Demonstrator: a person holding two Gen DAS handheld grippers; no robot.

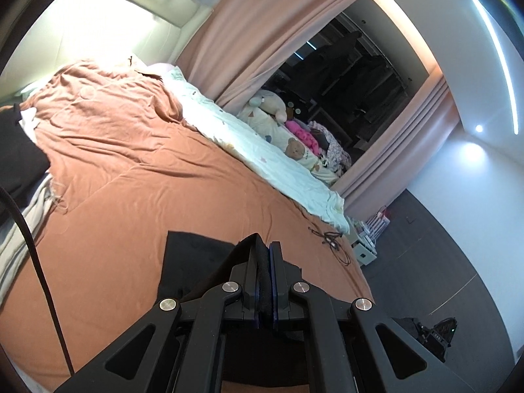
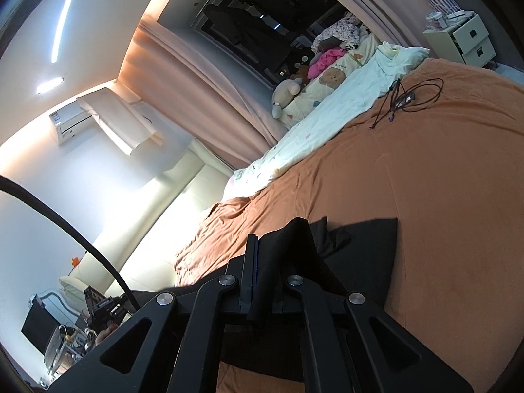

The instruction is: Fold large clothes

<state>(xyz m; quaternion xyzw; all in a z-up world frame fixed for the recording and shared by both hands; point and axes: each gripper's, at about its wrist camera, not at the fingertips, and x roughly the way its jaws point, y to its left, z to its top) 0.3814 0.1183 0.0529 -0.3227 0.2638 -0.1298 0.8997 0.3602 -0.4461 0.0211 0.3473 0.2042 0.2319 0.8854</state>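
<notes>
Black linkage arms are being seen right up against the lens in the left wrist view, and the left gripper (image 1: 266,249) is being pointed slightly downward over the bed. Its fingers (image 1: 275,262) are being pressed together on a fold of the black garment (image 1: 196,262), so the cloth is being pinched between the pads and is being held up off the orange bedsheet (image 1: 163,170), with the rest of it being left draped on the sheet just below. A pale printed quilt (image 1: 262,150) is being bunched along the far edge of the bed, with stuffed toys (image 1: 271,104) being piled by the pink curtain (image 1: 262,32) and a dark window (image 1: 360,82) behind. A thin black cable (image 1: 330,239) is lying on the sheet near the quilt's end. Grey floor is being shown off to the right.

Same story in the right wrist view, only rolled over sideways: the right gripper (image 2: 262,245) is being kept shut tight, with the black garment (image 2: 360,245) being pinched and draped over one finger (image 2: 250,262), the rest trailing onto the orange bedsheet (image 2: 425,180). The cable (image 2: 406,95) is being seen further off, near the quilt (image 2: 327,114). A white nightstand (image 2: 465,39) and a wall air conditioner (image 2: 70,121) are being caught at the edges.
</notes>
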